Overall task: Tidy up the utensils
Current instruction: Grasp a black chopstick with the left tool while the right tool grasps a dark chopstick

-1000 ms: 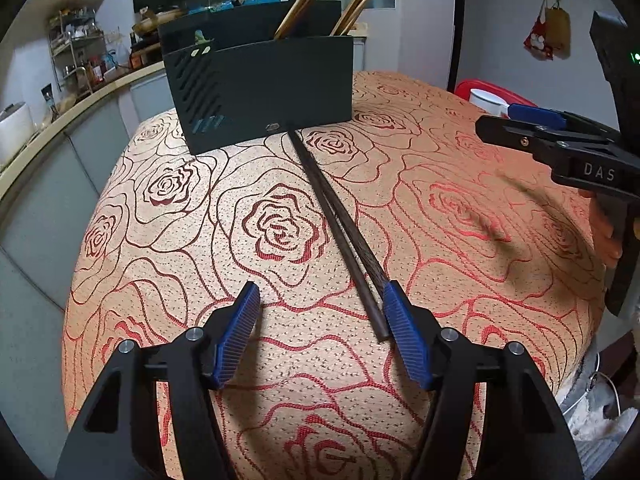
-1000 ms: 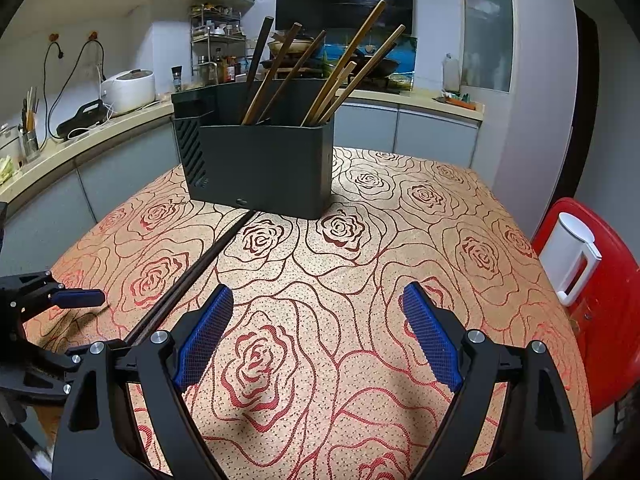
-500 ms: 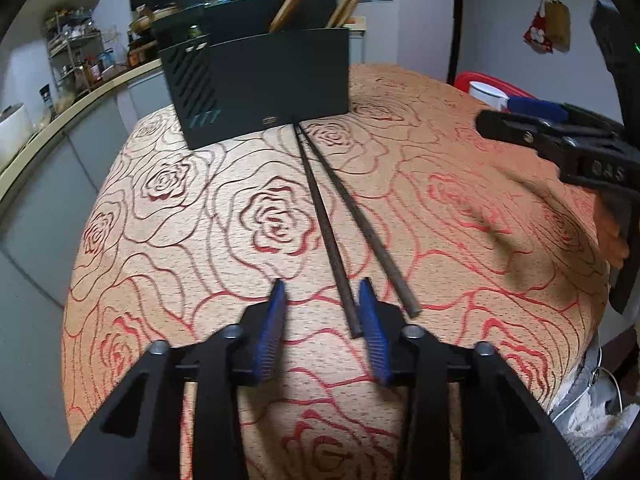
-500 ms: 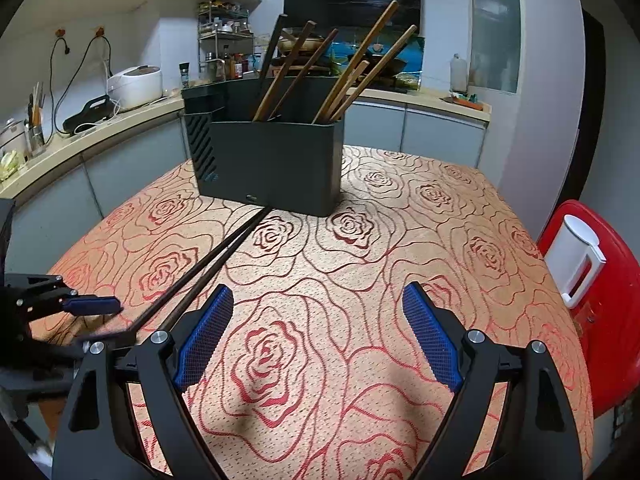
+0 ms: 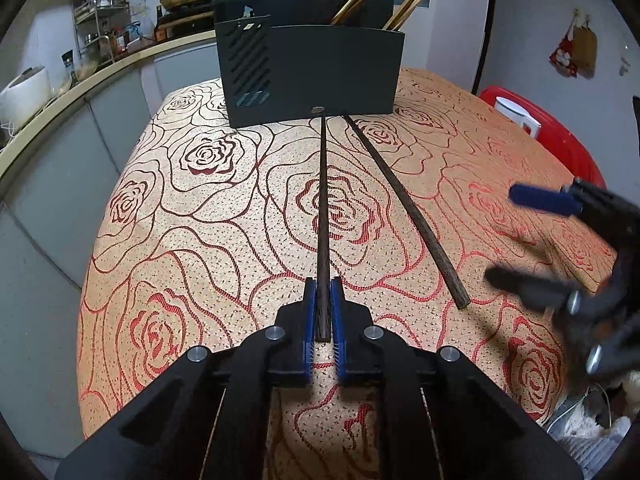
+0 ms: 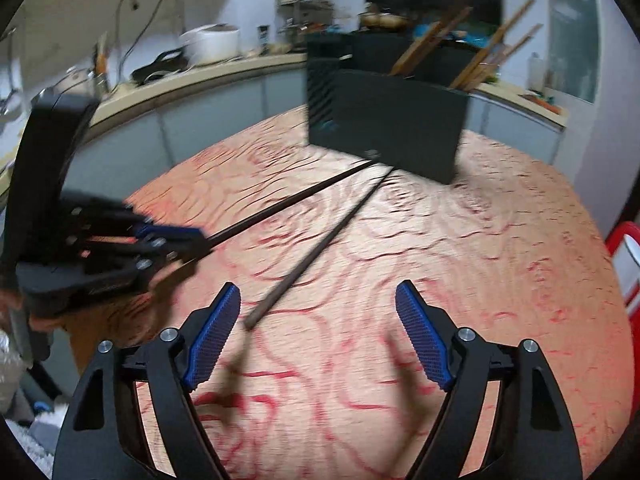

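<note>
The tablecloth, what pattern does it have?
Red rose outlines on the beige tablecloth, clearest in the left wrist view.

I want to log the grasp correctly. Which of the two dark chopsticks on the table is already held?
The one pointing straight at the black holder: this chopstick is clamped at its near end by the left tool. The other chopstick lies free, angled right.

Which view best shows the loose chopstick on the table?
Left wrist: the loose chopstick is sharp and visible end to end beside the held chopstick. Right wrist shows it motion-blurred, near end between the open pads.
</note>
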Demonstrator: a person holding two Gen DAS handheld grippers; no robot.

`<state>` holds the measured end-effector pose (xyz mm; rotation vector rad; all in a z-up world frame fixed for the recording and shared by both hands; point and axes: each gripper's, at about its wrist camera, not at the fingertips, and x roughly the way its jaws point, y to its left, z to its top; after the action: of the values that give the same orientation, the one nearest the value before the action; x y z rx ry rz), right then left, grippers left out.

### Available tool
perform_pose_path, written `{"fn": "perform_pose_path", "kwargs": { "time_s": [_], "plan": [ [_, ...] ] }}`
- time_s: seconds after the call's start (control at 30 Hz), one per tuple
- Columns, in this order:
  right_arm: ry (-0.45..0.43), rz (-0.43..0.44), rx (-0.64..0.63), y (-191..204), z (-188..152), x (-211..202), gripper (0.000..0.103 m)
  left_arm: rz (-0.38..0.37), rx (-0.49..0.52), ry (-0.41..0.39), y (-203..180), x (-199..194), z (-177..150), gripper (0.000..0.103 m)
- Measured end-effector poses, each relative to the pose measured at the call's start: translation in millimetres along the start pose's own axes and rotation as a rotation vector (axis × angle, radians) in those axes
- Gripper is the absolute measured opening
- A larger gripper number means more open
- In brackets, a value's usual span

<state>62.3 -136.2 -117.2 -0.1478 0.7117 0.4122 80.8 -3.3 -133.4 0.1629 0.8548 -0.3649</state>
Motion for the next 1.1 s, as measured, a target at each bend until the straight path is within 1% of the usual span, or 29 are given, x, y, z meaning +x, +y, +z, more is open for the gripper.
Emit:
{"fn": "perform_pose_path", "kwargs": {
  "time_s": [0.07, 0.1, 0.13, 0.17, 0.23, 0.3, 0.4, 0.47, 0.6, 0.7, 0.73, 0.8, 0.9, 0.97, 1.1],
  "plan": [
    [0.013, 0.006, -0.028, 11.1, -0.3, 3.9, 0.069, 0.006, 0.007, 0.001, -1.6, 0.0, 0.0, 0.007],
    [0.024, -0.003, -0.045, 16.2, -0.7, 6.3, 0.067, 0.007, 0.008, 0.0, -2.1, -0.3, -0.2, 0.007],
    [0.035, -0.018, -0.058, 19.9, -1.0, 8.8, 0.062, 0.007, 0.007, 0.001, -2.1, -0.1, 0.0, 0.007],
    [0.053, -0.033, -0.063, 22.2, -1.8, 12.4, 0.057, 0.006, 0.006, 0.001, -2.0, -0.1, 0.0, 0.007],
    [0.087, -0.022, -0.036, 20.2, -4.3, 18.7, 0.05, 0.004, 0.005, 0.002, -2.5, -0.4, -0.3, 0.007],
    [0.083, -0.011, -0.01, 16.9, -5.6, 18.9, 0.049, 0.009, 0.007, 0.0, -3.3, -0.3, -0.6, 0.007],
    [0.083, -0.016, 0.01, 14.2, -8.0, 16.7, 0.043, 0.027, 0.012, -0.002, -6.6, -0.5, -1.5, 0.007],
    [0.077, -0.036, 0.027, 10.6, -11.7, 13.5, 0.041, 0.04, 0.018, -0.006, -9.3, -1.4, -2.6, 0.007],
    [0.069, -0.145, 0.068, -2.6, -20.7, 2.9, 0.04, 0.04, 0.011, -0.007, -9.9, -2.9, -3.6, 0.007],
    [0.07, -0.204, 0.104, -12.8, -26.4, -3.6, 0.04, 0.035, 0.003, -0.007, -10.7, -4.0, -5.1, 0.007],
    [0.065, -0.206, 0.114, -15.2, -28.0, -5.7, 0.04, 0.031, -0.001, -0.008, -11.5, -4.7, -5.7, 0.008],
    [0.048, -0.18, 0.13, -18.8, -31.4, -9.4, 0.04, 0.029, -0.003, -0.012, -12.9, -4.7, -6.6, 0.008],
    [0.046, -0.136, 0.148, -21.5, -33.5, -7.3, 0.04, 0.028, -0.002, -0.017, -13.9, -5.1, -7.4, 0.013],
    [0.038, -0.137, 0.144, -20.4, -33.8, -5.3, 0.04, 0.021, -0.007, -0.02, -13.6, -5.5, -7.5, 0.015],
    [0.022, -0.149, 0.149, -20.1, -32.3, -4.3, 0.039, 0.0, -0.005, -0.029, -15.8, -5.8, -8.3, 0.029]
  ]
}}
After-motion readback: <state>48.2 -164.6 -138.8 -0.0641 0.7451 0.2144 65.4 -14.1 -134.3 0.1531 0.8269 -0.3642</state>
